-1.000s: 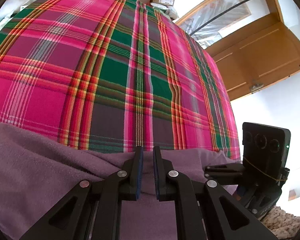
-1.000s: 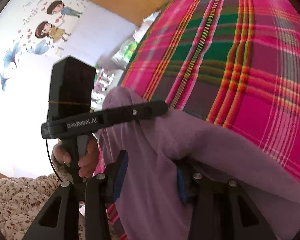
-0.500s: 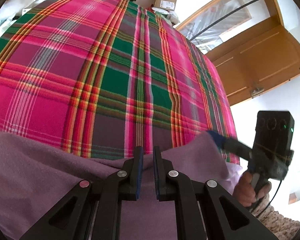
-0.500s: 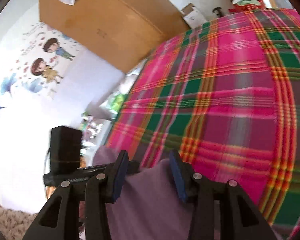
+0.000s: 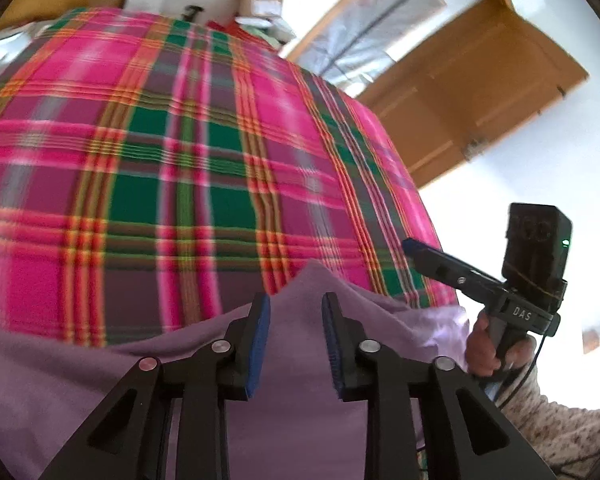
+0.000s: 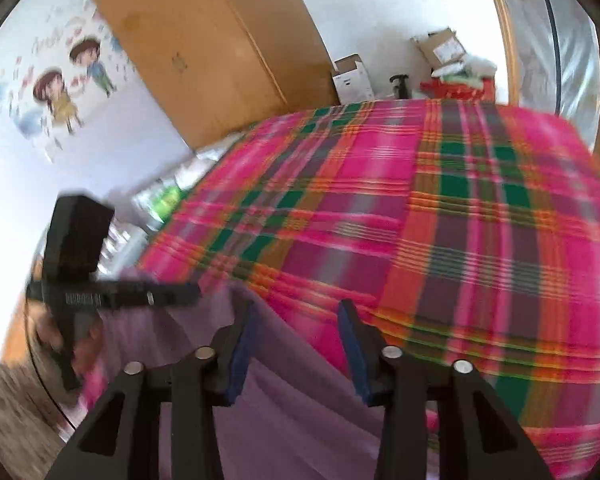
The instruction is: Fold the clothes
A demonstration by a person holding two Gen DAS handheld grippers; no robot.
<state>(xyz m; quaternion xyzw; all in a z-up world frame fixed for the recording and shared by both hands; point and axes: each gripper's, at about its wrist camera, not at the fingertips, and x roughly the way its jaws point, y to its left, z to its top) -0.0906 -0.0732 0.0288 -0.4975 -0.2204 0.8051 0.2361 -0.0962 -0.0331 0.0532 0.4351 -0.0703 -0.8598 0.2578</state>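
Closest in the left wrist view, the left gripper [image 5: 294,336] has its blue-padded jaws spread moderately wide with nothing pinched between them; the purple garment [image 5: 292,380] lies under and between the fingers, its edge rising to a small peak at about 12 o'clock from the tips. In the right wrist view the right gripper [image 6: 296,344] is likewise spread wide and empty, with the same garment [image 6: 292,400] beneath it and running off toward 6 o'clock. The garment sits at the near edge of the plaid bedspread [image 5: 180,168], which stretches away toward 12 o'clock to boxes [image 6: 352,78] and a wooden wardrobe [image 6: 204,48]. Judging by both tools being free and the cloth lying flat in one layer, a fold looks just laid down or about to be taken up; how many folds remain cannot be told.
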